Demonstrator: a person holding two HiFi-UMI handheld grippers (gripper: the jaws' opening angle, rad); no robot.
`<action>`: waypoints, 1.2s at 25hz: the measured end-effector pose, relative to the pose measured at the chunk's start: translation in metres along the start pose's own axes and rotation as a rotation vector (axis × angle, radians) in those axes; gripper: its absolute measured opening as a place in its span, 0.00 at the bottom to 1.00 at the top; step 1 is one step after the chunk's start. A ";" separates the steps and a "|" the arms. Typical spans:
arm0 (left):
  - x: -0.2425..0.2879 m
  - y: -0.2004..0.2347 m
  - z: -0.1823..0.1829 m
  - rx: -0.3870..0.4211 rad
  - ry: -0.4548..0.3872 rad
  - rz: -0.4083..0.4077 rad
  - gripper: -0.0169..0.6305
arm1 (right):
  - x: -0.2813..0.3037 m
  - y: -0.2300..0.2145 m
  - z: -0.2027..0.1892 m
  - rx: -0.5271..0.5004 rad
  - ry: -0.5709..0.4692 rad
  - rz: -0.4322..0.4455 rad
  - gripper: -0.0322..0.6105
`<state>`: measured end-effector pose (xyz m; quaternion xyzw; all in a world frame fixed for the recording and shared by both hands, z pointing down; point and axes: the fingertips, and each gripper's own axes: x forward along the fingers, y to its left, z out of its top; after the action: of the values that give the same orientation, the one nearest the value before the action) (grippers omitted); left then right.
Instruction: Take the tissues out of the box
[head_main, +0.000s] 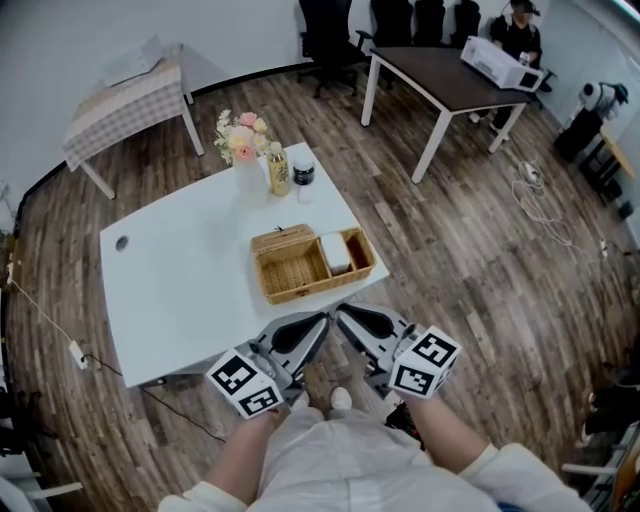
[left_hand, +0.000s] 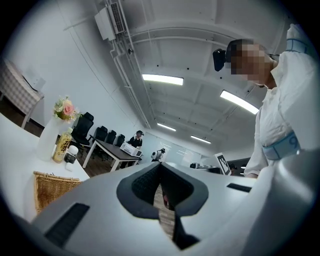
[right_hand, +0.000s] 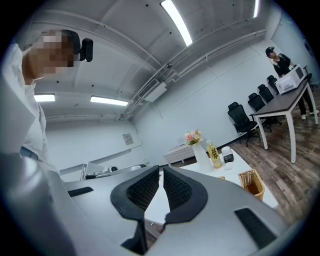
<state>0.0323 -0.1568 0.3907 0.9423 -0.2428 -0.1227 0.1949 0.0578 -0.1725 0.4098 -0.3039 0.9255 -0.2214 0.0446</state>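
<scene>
Wicker wall of the basket (left_hand: 50, 187) only partly seen in the left gripper view, cut off by the grey body of the left gripper (left_hand: 160, 165); contents hidden behind that wall. Likewise in the right gripper view: one end of the basket past the right gripper (right_hand: 161, 169), inside out of sight. Forearms cut off at the lower edge of the head view.

Both grippers low and side by side, off the near edge of the white table (head_main: 180, 290), tips angled toward each other and almost meeting, apart from the basket. Left claw closed, pads together at the tip, nothing gripped. Right claw closed to a thin slit, likewise empty.

Beyond the basket, near the far table edge: white vase of pink flowers (head_main: 243, 150), a yellow bottle (head_main: 279, 172), a small dark-capped jar (head_main: 303, 175). Farther off on the wooden floor (head_main: 450, 260): a small table under a checked cloth (head_main: 130, 100), a dark desk (head_main: 440, 78) with a white machine (head_main: 500, 62) and a person seated behind it, black chairs (head_main: 325, 35), loose cable (head_main: 540, 205).

Basket split in two: left compartment bare, with a woven flap along its back edge; right compartment holding the tissues (head_main: 336, 253), a white block against the divider
</scene>
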 end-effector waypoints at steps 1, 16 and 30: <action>-0.001 0.002 0.000 -0.002 -0.001 0.002 0.03 | 0.003 -0.002 0.000 -0.007 0.004 -0.004 0.11; -0.008 0.026 0.002 -0.029 -0.004 0.007 0.03 | 0.037 -0.036 -0.018 -0.062 0.071 -0.073 0.27; -0.015 0.040 0.002 -0.052 -0.004 0.017 0.03 | 0.058 -0.087 -0.035 -0.091 0.136 -0.199 0.39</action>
<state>0.0025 -0.1824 0.4085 0.9346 -0.2481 -0.1290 0.2198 0.0507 -0.2556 0.4822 -0.3801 0.9009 -0.2024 -0.0543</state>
